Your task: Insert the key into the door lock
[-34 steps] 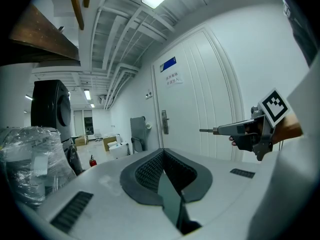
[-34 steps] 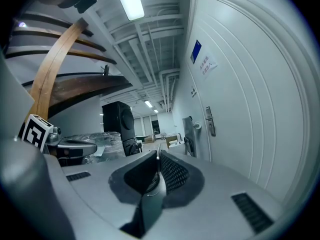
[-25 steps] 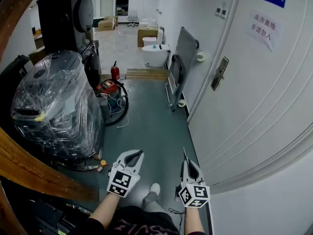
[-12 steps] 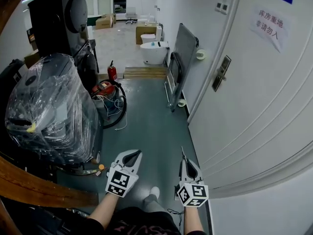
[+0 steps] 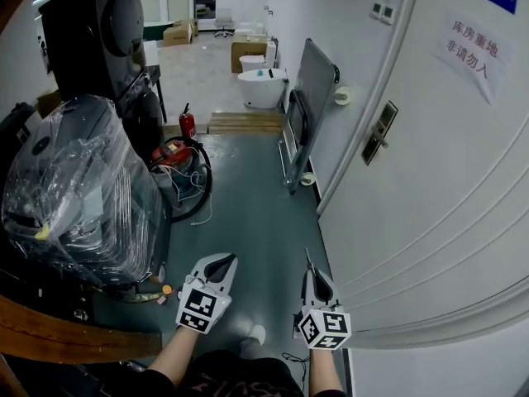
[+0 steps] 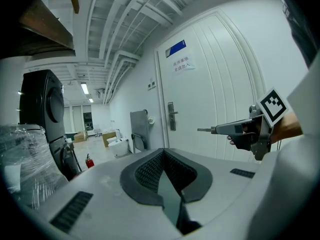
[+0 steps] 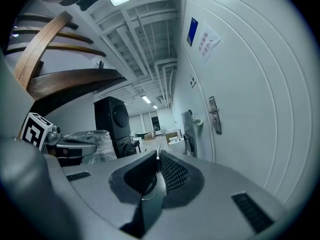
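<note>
Your right tool point(image 5: 312, 275) grips the key point(image 5: 308, 260), blade pointing forward. The lock point(image 5: 379, 132) is well ahead on the door point(image 5: 438, 197) (to your right). Your left tool point(image 5: 231, 260) is closed on itself. A panel point(image 5: 310, 106) leans on the wall beyond the door, and a wrapped machine point(image 5: 83, 188) crowds your left.

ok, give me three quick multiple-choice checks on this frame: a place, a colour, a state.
1. The door lock is: A) ahead, right of the right tool; B) behind the person; C) on the floor.
2. The fire extinguisher is: A) blue; B) red; C) yellow.
3. The right tool is: A) open; B) shut on a cable; C) shut on the key.
Key: 1 A, it sits on the white door, up right of that tool. 2 B, its body is red. 3 C, the key juts from closed jaws.
</note>
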`<action>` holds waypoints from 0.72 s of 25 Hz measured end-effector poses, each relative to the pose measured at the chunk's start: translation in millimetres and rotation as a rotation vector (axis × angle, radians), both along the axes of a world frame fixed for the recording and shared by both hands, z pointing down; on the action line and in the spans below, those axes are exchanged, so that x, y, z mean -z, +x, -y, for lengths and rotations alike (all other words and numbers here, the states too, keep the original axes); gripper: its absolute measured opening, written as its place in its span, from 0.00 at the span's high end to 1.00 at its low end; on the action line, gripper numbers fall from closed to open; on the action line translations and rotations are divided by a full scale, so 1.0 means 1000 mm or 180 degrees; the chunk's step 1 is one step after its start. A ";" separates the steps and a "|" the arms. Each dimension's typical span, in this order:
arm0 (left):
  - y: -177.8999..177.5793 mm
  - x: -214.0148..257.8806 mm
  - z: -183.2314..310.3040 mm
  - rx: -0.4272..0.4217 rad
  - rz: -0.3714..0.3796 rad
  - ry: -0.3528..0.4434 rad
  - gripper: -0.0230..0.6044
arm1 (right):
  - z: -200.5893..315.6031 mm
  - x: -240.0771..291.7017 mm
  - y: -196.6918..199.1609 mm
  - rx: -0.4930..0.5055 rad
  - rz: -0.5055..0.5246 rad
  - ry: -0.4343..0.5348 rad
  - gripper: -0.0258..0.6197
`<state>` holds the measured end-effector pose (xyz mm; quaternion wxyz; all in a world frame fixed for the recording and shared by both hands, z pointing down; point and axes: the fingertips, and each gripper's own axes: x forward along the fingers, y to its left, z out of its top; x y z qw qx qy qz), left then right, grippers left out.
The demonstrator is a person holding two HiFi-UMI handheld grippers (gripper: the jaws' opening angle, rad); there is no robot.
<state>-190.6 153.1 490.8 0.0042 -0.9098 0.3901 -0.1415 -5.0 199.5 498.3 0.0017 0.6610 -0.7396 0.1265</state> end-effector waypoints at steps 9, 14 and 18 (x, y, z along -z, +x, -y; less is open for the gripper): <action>0.036 0.007 0.060 0.0032 0.0022 0.0035 0.94 | 0.061 0.004 0.037 0.0028 0.0019 0.0013 0.84; 0.050 0.013 0.087 0.0062 0.0019 0.0063 0.94 | 0.090 0.009 0.053 0.0043 0.0020 0.0036 0.84; 0.055 0.015 0.104 0.0088 0.0019 0.0081 0.94 | 0.107 0.010 0.059 0.0061 0.0023 0.0050 0.84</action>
